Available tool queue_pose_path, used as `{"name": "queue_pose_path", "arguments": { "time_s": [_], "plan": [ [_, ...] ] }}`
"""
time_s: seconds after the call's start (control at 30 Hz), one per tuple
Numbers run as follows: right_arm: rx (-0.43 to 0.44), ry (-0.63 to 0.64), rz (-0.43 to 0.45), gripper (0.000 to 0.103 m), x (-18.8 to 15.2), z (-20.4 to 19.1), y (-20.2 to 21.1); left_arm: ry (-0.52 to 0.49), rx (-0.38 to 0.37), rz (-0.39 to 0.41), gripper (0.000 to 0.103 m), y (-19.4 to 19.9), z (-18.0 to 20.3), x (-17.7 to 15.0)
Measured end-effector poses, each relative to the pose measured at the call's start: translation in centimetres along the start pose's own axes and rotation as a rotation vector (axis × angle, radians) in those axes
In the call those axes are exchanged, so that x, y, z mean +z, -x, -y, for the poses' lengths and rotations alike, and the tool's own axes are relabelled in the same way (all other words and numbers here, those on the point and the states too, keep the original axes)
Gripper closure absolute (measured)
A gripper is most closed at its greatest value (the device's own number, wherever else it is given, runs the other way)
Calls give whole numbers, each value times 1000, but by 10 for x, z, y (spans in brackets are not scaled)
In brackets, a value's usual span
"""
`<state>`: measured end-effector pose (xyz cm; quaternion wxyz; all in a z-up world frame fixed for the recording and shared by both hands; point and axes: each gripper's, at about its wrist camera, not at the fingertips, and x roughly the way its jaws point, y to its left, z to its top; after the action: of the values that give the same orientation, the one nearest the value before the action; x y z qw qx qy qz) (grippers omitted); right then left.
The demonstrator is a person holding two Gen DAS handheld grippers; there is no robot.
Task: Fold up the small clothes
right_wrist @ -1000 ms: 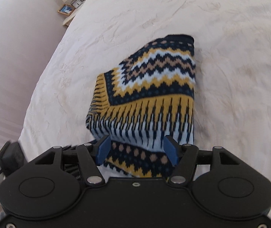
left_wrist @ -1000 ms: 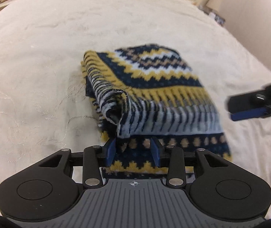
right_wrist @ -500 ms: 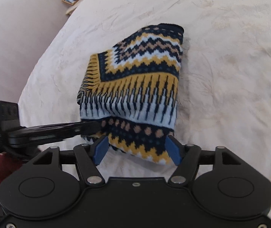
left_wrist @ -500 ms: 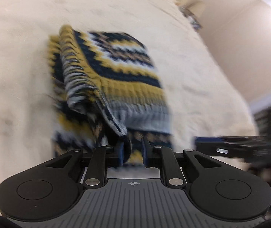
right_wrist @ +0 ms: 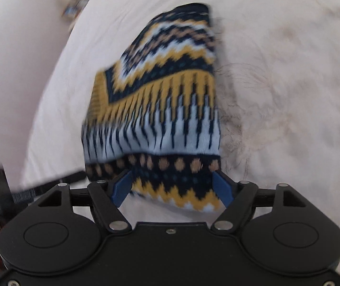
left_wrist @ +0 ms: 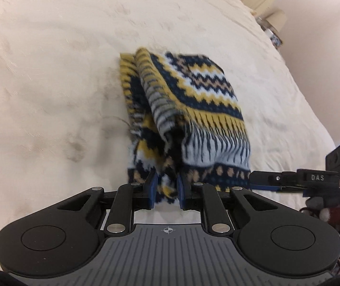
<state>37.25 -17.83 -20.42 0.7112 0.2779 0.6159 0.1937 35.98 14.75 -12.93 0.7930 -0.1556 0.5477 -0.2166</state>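
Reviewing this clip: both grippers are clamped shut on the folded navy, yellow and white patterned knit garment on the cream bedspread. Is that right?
Only partly. The left gripper is shut on the folded navy, yellow and white patterned knit garment on the cream bedspread. The right gripper is open, its blue fingers spread wide, as the right wrist view shows.

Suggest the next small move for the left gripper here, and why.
Probably lower it and open. The left gripper is shut on the near edge of the folded sweater, while the right gripper is open, holding nothing, so the fold looks finished.
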Motion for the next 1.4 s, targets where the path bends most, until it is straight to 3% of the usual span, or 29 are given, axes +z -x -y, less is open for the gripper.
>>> {"name": "queue_pose_path", "arguments": {
  "time_s": [0.07,0.1,0.3,0.43,0.5,0.53,0.57,0.63,0.67,0.8,0.93,1.0,1.13,1.2,1.27,1.4],
  "plan": [
    [-26,-16,-42,63,3,6,-7,-3,20,51,86,13,5,5],
    [-60,10,-64,85,3,5,-9,-8,40,78,85,17,11,9],
    [-96,54,-98,84,5,10,0,-146,138,141,74,-6,65,41],
    [-96,50,-83,81,8,10,5,-256,183,118,74,-46,85,50],
    [-107,74,-81,79,11,9,7,-368,329,39,74,-74,82,42],
    [-114,82,-81,71,13,9,9,-397,382,-22,74,-89,71,37],
    [-127,92,-73,54,15,8,12,-382,378,-48,73,-96,58,35],
    [-140,131,-44,37,20,4,18,-331,317,-24,73,-89,42,37],
    [-142,160,-26,33,22,0,22,-314,298,-28,73,-85,38,40],
    [-147,257,24,31,37,-15,21,-344,287,-61,73,-88,36,49],
    [-148,251,67,28,67,-20,4,-354,280,-82,72,-92,36,57],
    [-156,247,20,20,78,-24,-16,-351,272,-91,72,-91,35,61],
    [-227,260,-215,11,67,-9,-72,-340,252,-104,71,-96,31,69],
    [-226,294,-227,9,50,-7,-76,-322,242,-103,71,-93,30,70],
    [-214,319,-205,10,40,-10,-68,-282,231,-76,72,-85,31,71],
    [-173,311,-142,11,34,-5,-43,-135,221,57,72,-49,30,54]
  ]
}}
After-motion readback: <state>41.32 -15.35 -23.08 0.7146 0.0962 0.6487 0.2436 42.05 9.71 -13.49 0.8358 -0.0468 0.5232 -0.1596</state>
